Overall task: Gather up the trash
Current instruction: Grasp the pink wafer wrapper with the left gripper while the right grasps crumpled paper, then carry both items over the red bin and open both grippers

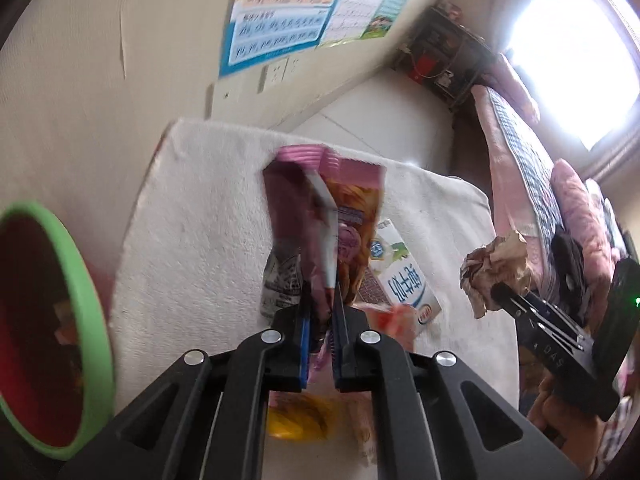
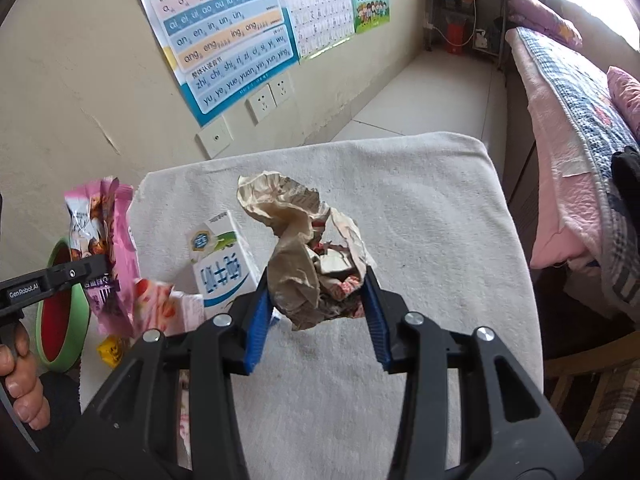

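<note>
My left gripper is shut on a pink snack wrapper and holds it upright above the white towel-covered table. It also shows in the right wrist view. My right gripper is shut on a crumpled paper wad, held above the table; the wad shows in the left wrist view. A white milk carton lies on the towel between them. A green-rimmed red bin stands at the left, beside the table.
A pink strawberry packet and a yellow wrapper lie near the carton. A bed with pink bedding runs along the right. Posters and sockets are on the wall behind. A rack stands in the far corner.
</note>
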`<state>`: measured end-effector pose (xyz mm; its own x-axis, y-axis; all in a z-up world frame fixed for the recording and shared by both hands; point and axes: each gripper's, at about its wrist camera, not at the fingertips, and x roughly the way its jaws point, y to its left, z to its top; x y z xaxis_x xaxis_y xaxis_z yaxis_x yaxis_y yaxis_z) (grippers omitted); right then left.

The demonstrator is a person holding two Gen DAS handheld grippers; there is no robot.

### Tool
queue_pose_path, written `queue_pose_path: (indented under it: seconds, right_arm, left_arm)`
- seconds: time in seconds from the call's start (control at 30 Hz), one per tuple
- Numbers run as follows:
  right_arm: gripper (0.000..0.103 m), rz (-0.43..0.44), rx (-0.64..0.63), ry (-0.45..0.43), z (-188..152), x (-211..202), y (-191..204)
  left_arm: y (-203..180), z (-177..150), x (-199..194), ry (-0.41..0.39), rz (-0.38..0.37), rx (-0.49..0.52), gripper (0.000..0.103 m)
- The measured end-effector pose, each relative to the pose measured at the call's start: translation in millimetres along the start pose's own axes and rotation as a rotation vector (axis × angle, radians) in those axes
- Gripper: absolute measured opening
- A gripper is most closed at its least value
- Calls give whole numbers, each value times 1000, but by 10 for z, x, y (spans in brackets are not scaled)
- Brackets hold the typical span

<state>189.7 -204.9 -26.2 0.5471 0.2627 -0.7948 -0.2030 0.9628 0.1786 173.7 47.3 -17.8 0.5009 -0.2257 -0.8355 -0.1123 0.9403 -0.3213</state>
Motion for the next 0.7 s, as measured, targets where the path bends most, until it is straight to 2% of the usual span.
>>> queue_pose_path:
  seconds: [0.07, 0.17, 0.53, 0.7]
  right_arm:
    - [42, 9, -4, -6, -25, -57, 46]
    - [42, 24, -10, -14, -82, -158, 117]
    - [42, 52, -33, -38, -253, -498, 297]
    - [42, 70, -65, -48, -274, -608, 481]
  left_arm:
    - [-9, -6, -119, -25, 13, 28, 5]
    - [21, -14, -255, -40, -8, 25, 5]
    - [83, -246, -568, -50, -48, 28, 5]
    - [151, -362, -671, -57, -42, 23, 5]
